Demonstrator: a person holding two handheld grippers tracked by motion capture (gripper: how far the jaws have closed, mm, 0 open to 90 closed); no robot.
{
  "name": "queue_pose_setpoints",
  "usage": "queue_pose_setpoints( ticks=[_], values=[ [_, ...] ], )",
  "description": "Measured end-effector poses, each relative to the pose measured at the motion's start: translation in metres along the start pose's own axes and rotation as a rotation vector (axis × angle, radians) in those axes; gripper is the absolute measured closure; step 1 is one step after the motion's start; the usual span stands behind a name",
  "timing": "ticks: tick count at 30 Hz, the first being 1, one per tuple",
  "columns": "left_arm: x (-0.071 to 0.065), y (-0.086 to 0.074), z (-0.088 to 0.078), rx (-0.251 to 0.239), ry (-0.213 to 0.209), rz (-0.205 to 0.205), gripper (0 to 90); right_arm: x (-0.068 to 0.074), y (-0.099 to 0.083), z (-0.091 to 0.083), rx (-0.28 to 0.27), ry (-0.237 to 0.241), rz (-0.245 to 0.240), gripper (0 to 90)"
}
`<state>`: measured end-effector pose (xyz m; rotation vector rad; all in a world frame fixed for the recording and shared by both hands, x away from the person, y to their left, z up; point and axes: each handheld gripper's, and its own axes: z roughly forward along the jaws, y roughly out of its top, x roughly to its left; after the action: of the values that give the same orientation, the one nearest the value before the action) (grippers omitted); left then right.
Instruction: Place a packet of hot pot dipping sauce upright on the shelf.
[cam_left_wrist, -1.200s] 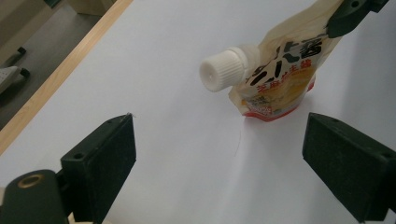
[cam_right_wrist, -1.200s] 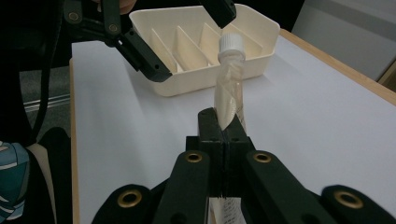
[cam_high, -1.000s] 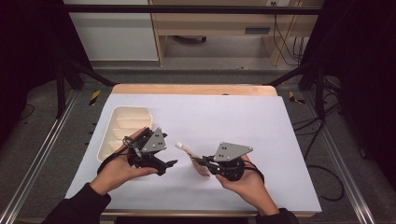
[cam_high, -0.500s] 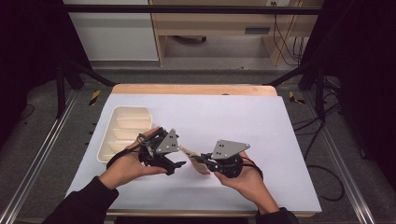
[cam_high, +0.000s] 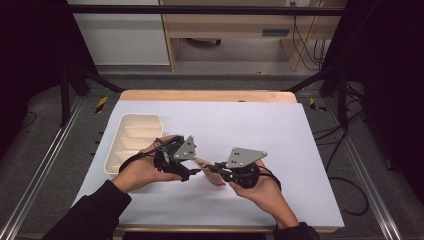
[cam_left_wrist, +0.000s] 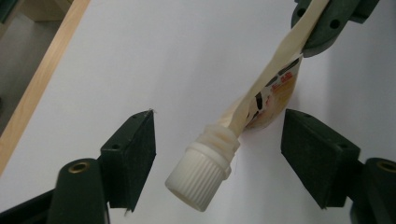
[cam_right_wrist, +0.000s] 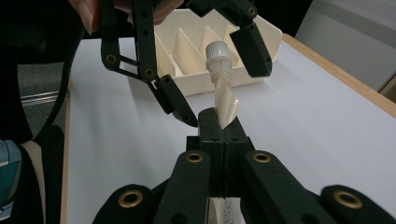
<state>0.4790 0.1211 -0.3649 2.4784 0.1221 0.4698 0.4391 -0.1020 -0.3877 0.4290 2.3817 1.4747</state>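
Just beside the divided tray (cam_high: 131, 142), the left gripper (cam_left_wrist: 219, 154) has been closing; its jaws straddle the pouch's white screw cap (cam_left_wrist: 201, 175) without touching. The right gripper (cam_right_wrist: 219, 123) clamps the spouted pouch (cam_right_wrist: 225, 105) above the table. Next: pinch and twist the cap.

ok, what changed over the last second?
The left gripper moved right from beside the tray to the pouch, and its jaws have just been closing around the cap, not yet touching. The right gripper stayed put, shut on the pouch.
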Motion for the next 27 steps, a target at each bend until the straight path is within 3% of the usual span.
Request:
queue_pose_setpoints(
  ticks=[6, 10, 15, 18, 27],
  values=[
    [-0.0014, -0.0008, 0.0012, 0.018, -0.021, 0.016, 41.8, -0.0014, -0.0001, -0.0007, 0.001, -0.009, 0.001, 90.0],
    [0.0024, -0.0022, -0.0012, 0.018, -0.022, -0.008, 53.7, -0.0012, 0.0001, -0.0001, 0.000, -0.014, 0.002, 90.0],
    [0.0075, -0.0018, 0.0022, 0.009, -0.050, -0.030, 62.5, -0.0004, 0.0008, 0.0022, -0.002, -0.012, -0.003, 90.0],
    [0.0079, -0.0014, 0.0030, 0.005, -0.071, -0.032, 66.8, -0.0001, 0.0007, 0.0020, 0.000, -0.017, -0.004, 89.8],
    [0.0041, -0.0039, 0.0018, -0.002, -0.075, -0.031, 71.5, 0.0014, -0.0009, 0.0031, 0.016, -0.034, -0.004, 85.2]
  ],
)
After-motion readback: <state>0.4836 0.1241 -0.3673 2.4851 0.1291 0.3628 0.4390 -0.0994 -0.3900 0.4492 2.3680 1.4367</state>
